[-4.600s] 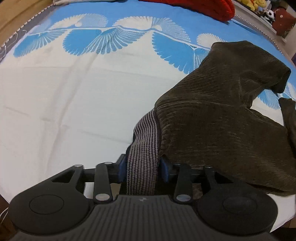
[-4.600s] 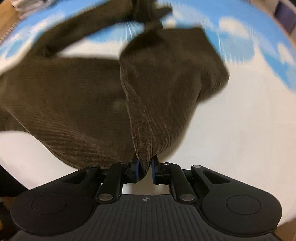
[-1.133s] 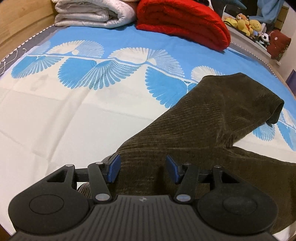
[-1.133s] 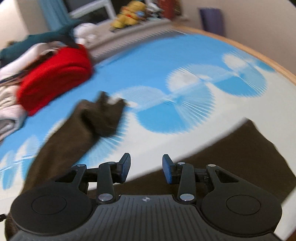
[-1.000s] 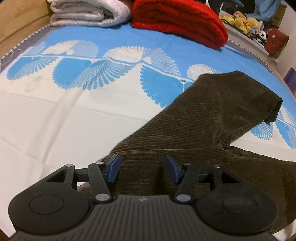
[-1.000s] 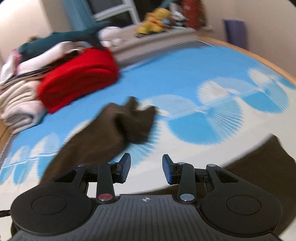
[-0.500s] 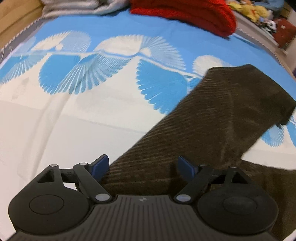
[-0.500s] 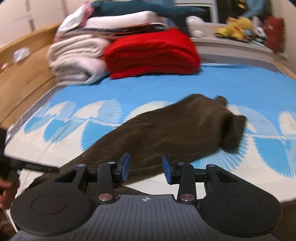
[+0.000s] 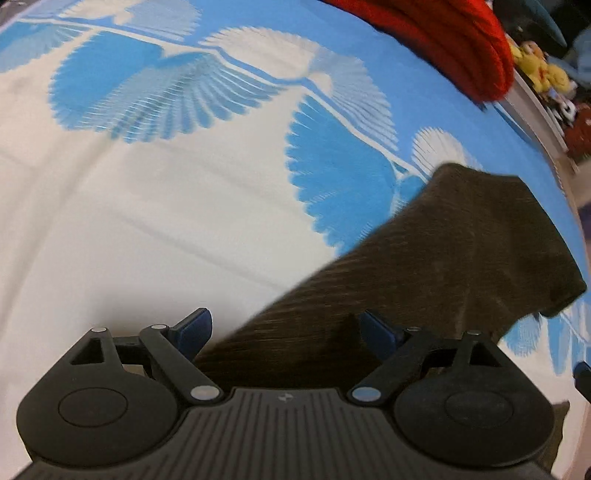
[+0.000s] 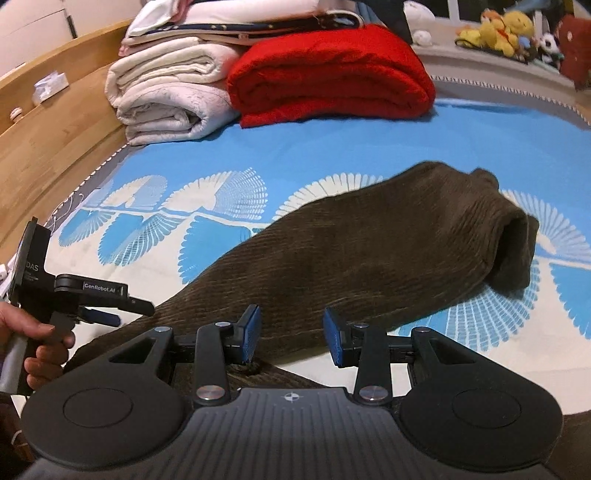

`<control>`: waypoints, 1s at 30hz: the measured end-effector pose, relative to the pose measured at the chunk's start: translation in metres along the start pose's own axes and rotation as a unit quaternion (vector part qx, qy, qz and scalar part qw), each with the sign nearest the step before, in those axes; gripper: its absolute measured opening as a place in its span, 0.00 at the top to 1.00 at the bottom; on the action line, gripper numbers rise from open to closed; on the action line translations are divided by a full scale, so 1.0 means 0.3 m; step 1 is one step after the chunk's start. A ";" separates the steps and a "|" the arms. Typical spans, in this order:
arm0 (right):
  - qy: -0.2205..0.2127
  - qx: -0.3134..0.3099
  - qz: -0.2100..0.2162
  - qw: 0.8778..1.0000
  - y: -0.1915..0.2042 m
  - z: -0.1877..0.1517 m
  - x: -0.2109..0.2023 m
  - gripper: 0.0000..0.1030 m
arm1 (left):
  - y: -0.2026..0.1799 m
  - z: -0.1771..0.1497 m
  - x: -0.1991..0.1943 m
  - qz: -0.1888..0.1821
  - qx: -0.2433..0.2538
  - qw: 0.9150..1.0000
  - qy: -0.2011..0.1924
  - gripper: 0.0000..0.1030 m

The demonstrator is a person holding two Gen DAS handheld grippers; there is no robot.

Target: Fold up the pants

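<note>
The dark brown corduroy pants (image 10: 369, 243) lie spread on the bed, over a sheet (image 10: 332, 144) that is white on the near side and blue with white fan shapes on the far side. One leg stretches away to the far right, and its cuff (image 10: 513, 254) is turned under itself at the end. The rest of the fabric runs to the near edge, under both tools.

The left gripper (image 9: 284, 328) hangs just above the near part of that leg with its blue-padded jaws spread wide, holding nothing; the cloth passes between and below them. From the right wrist view the same tool (image 10: 99, 315) shows at the near left, gripped by the person's left hand (image 10: 40, 350).

The right gripper (image 10: 291, 339) is parted too, empty, low over the crotch seam where the two legs meet.

At the far side of the bed a folded red blanket (image 10: 328, 74) sits beside a stack of white bedding (image 10: 170, 99). Stuffed toys (image 10: 506, 26) line a ledge at the far right.
</note>
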State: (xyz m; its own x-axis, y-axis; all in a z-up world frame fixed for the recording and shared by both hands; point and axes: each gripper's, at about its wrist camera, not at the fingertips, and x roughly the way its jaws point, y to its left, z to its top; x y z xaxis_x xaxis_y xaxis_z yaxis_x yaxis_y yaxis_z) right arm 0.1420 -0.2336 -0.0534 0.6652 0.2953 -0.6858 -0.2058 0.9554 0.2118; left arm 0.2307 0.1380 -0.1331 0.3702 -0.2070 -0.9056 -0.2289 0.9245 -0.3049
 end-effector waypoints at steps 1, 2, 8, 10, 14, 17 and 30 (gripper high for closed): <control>0.003 0.005 0.000 1.000 -0.004 0.000 0.008 0.62 | -0.015 -0.003 0.018 0.001 0.010 1.000 0.008 0.12; 0.006 0.012 0.003 1.000 -0.006 -0.001 0.016 0.62 | -0.031 -0.008 0.041 0.008 0.025 1.000 0.016 0.11; 0.022 0.025 0.015 0.999 0.000 -0.014 0.045 0.62 | -0.147 -0.041 0.004 0.063 0.151 0.986 -0.027 0.80; 0.024 0.030 0.018 0.999 -0.002 -0.013 0.050 0.62 | -0.200 -0.069 -0.059 0.060 0.202 0.977 -0.043 0.85; 0.029 0.058 0.027 0.998 -0.022 -0.006 0.063 0.62 | -0.294 -0.172 -0.180 0.018 0.295 0.954 -0.057 0.88; 0.039 0.090 0.048 0.994 -0.035 -0.003 0.085 0.61 | -0.360 -0.269 -0.221 -0.005 0.368 0.928 -0.056 0.88; 0.127 0.083 0.090 0.984 0.106 -0.058 0.254 0.38 | -0.500 -0.530 -0.235 -0.091 0.503 0.859 -0.032 0.80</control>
State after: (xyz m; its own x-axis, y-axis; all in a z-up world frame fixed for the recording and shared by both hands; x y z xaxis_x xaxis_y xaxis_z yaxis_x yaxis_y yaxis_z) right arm 0.1736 -0.1808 -0.1110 0.4243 0.4696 -0.7742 -0.1699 0.8811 0.4414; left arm 0.0958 -0.0370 -0.0705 0.3727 -0.3899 -0.8421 0.7195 0.6945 -0.0031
